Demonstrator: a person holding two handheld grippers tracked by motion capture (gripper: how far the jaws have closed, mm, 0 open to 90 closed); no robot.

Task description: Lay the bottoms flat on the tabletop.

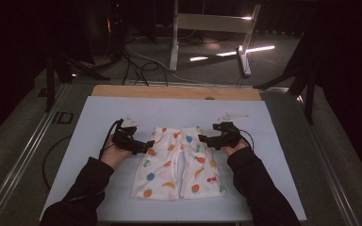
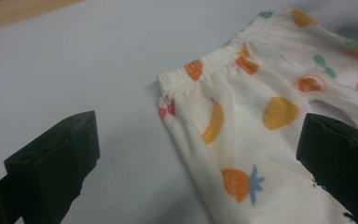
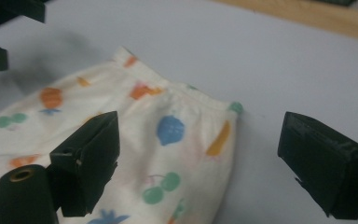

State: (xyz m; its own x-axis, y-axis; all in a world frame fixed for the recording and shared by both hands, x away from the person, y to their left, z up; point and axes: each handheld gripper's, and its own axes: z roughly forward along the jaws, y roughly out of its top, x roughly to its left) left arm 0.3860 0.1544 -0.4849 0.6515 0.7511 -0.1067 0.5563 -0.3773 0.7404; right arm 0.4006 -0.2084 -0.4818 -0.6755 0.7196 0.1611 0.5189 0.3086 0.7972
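A: Both forearms reach in low, the left gripper [image 1: 147, 146] and right gripper [image 1: 202, 139] flanking the shorts' [image 1: 176, 162] waistband, jaws wide and holding nothing.

B: The shorts lie flat mid-mat [image 1: 75, 141]. The left gripper view shows a banana print [image 2: 213, 122] at the waistband corner; the right gripper view shows green cherries [image 3: 161, 188]
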